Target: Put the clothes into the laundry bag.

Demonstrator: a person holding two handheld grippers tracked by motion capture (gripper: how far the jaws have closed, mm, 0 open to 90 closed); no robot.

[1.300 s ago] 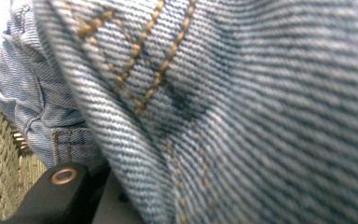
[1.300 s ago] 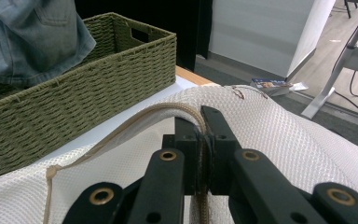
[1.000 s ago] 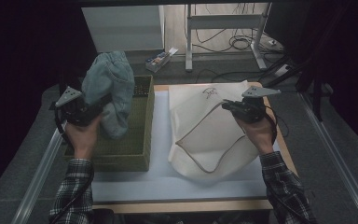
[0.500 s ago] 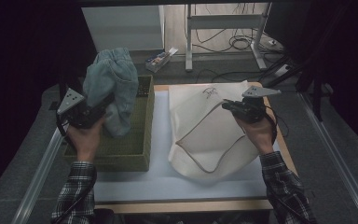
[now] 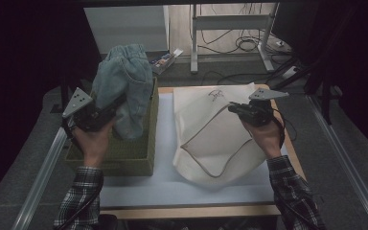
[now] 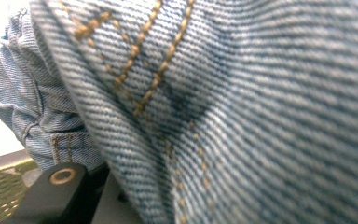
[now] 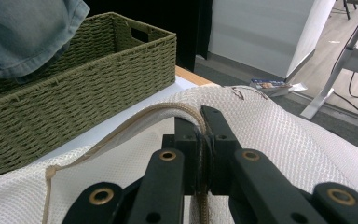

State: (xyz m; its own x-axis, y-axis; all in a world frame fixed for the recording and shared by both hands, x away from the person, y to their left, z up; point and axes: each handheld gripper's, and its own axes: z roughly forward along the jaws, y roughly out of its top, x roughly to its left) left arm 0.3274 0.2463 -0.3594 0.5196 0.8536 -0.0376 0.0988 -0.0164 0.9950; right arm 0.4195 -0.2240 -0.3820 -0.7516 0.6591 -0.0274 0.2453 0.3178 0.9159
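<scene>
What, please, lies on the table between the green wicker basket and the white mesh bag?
In the high view, a bare strip of the white mat separates the basket from the mesh bag.

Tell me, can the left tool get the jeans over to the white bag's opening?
Probably yes. The left tool holds the jeans above the basket, and the right tool pinches the white bag rim; nothing lies between.

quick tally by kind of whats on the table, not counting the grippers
denim garment: 1
woven green basket: 1
white mesh bag: 1
total: 3
</scene>
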